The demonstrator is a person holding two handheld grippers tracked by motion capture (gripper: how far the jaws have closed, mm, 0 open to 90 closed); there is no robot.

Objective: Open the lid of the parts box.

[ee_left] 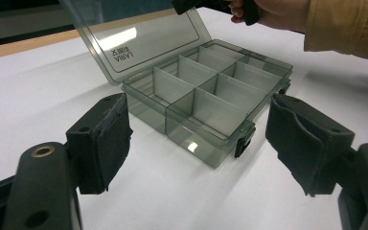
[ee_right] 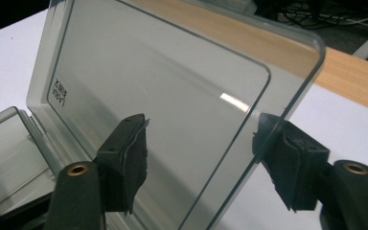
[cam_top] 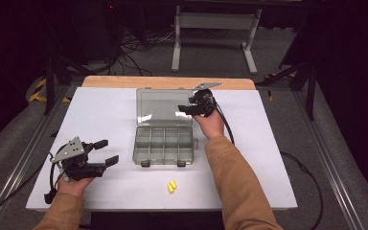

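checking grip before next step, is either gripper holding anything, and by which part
Nothing is held. The right gripper straddles the clear plastic box lid's edge, pads apart from it; the left gripper is open, empty.

Place: a lab, where you work at a white worktop [cam_top: 110,120].
Signs: floor cables [cam_top: 139,45], metal stand [cam_top: 215,33], dark surroundings.

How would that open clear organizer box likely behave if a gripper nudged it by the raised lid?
The organizer box looks thin-walled with empty compartments, so probably light and apt to slide on the smooth white table. Its lid stands upright on a hinge, so it would likely swing first.
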